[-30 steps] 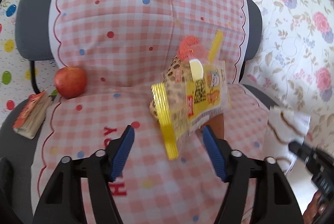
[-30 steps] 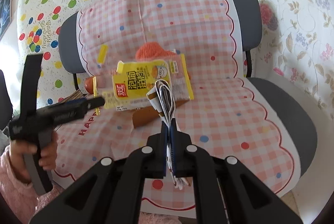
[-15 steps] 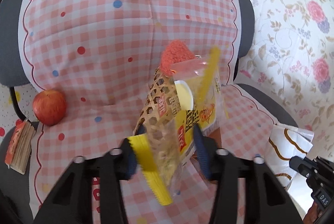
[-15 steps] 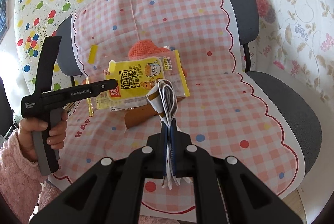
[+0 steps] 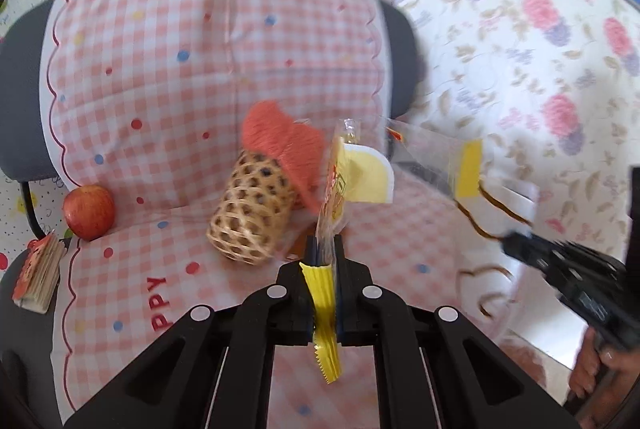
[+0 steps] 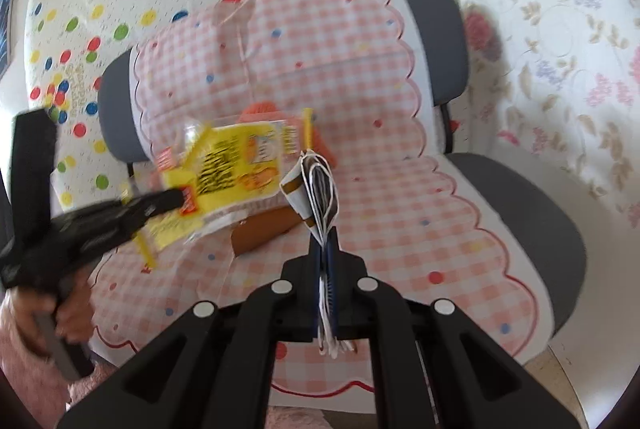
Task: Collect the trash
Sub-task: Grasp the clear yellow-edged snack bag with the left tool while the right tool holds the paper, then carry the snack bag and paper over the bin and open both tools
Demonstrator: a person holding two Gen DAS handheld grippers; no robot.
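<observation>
My left gripper (image 5: 322, 249) is shut on a yellow snack wrapper (image 5: 340, 181) and holds it up edge-on above the chair seat. The wrapper also shows face-on in the right wrist view (image 6: 232, 165), held by the left gripper (image 6: 172, 199). My right gripper (image 6: 325, 249) is shut on a white paper bag with brown trim (image 6: 316, 189), lifted above the seat. That bag shows in the left wrist view (image 5: 504, 205) at the right.
A grey chair (image 6: 520, 221) carries a pink checked cover (image 5: 160, 89). On it lie a woven basket tube (image 5: 250, 213), an orange knitted piece (image 5: 284, 145), a red apple (image 5: 89, 211) and a brown card (image 6: 264, 233). A small booklet (image 5: 38, 281) lies at the left edge.
My left gripper closed on the yellow wrapper and lifted it off the woven basket, which now lies uncovered. The right gripper kept hold of the paper bag and moved little.
</observation>
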